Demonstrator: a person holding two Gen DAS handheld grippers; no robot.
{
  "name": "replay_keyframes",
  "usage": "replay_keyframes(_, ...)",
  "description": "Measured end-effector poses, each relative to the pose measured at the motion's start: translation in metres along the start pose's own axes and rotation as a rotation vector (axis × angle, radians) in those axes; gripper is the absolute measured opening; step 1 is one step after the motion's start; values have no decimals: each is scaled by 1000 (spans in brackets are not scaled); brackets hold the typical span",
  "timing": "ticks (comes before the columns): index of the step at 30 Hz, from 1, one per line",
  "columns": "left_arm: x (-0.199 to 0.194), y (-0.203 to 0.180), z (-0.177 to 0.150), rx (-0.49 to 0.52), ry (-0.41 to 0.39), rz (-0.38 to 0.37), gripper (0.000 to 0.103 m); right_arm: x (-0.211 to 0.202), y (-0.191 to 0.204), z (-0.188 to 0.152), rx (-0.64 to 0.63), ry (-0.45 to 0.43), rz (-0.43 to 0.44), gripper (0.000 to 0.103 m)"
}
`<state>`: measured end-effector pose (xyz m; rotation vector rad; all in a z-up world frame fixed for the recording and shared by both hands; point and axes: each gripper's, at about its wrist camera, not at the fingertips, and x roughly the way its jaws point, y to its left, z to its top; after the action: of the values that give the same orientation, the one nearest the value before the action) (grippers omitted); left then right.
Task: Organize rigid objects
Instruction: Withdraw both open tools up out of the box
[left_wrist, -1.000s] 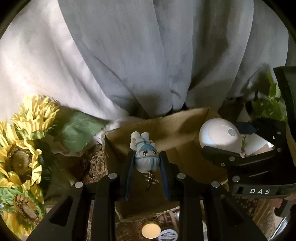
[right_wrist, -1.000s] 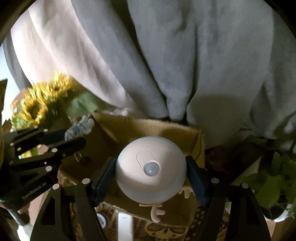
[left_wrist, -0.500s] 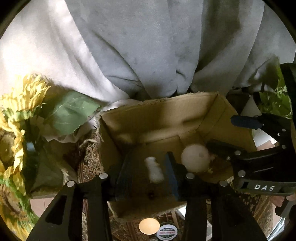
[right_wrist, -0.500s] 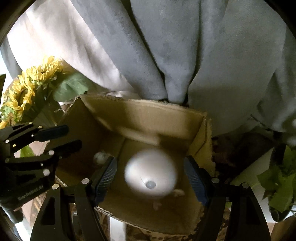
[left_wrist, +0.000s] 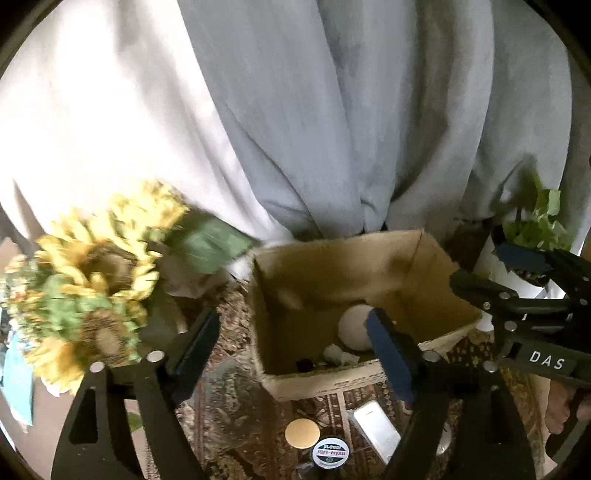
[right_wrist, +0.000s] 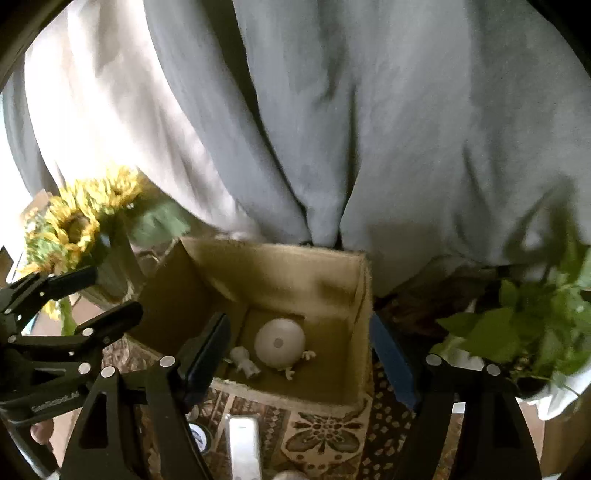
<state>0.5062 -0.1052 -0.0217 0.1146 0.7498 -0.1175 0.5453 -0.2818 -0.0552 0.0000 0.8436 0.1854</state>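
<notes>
White and round, the dome-shaped night light with small antlers lies on the floor of the cardboard box, lens side up. Just beside it, toward the near left corner, lies the little white figurine; whether the two touch cannot be told. In the left wrist view both show again, the dome partly hidden behind a finger and the figurine close to the near wall of the box.

Both tools hang above the box rim. The left gripper has its fingers spreading wide, with nothing between them. The right gripper is opening a little further too, its fingers well apart and empty, straddling the box from above.

So two pieces look stowed. More appears to be left: on the patterned cloth of the worktop, in front of the box, sit a flat silver device, a round gold lid and a labelled tin.

Sunflowers stand to the left of the box, a green potted plant to the right, and grey drapery hangs behind.
</notes>
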Motion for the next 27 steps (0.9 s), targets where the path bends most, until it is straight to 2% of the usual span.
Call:
replay_keyframes(5,-37,-2,-9,8,-85,45,91,-37,4,-6,14,-74,-19,84)
replay_keyframes(12,-80,-3,-33,-4,-179,124,100,-73,15,-24,23,-119,-9,86)
replay_keyframes(18,-104,0,-58,-41,-200,151,101,-96,22,-48,39,-156,-9,88)
replay_keyframes(27,-116,-1,-93,-98,-170,145,101,-117,34,-82,18,-196,-40,88)
